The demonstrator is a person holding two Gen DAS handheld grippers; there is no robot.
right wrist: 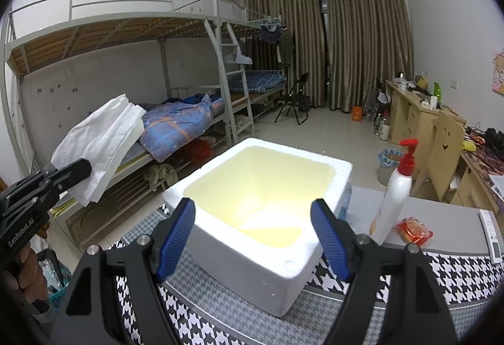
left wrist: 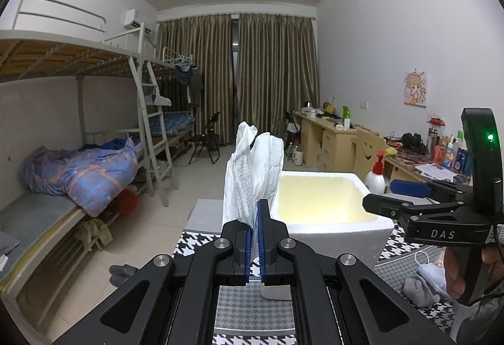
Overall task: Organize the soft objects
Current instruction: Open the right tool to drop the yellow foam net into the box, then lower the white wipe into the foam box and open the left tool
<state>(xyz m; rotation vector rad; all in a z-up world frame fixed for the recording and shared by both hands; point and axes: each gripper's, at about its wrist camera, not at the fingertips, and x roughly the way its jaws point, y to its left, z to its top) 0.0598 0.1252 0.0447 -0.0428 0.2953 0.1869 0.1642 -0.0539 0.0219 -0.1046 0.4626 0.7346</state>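
A white folded cloth stands upright in my left gripper, which is shut on its lower edge. In the right wrist view the same cloth hangs at the left, off the left gripper and clear of the box. A white foam box with a yellowish, empty inside sits on the houndstooth-covered table. My right gripper is open, its blue pads spread over the near rim of the foam box, nothing between them. It shows at the right as the right gripper.
A white pump bottle with a red top, a red snack packet and a remote lie right of the box. Grey and white soft items lie at the table's near right. Bunk beds line the left wall, desks the right.
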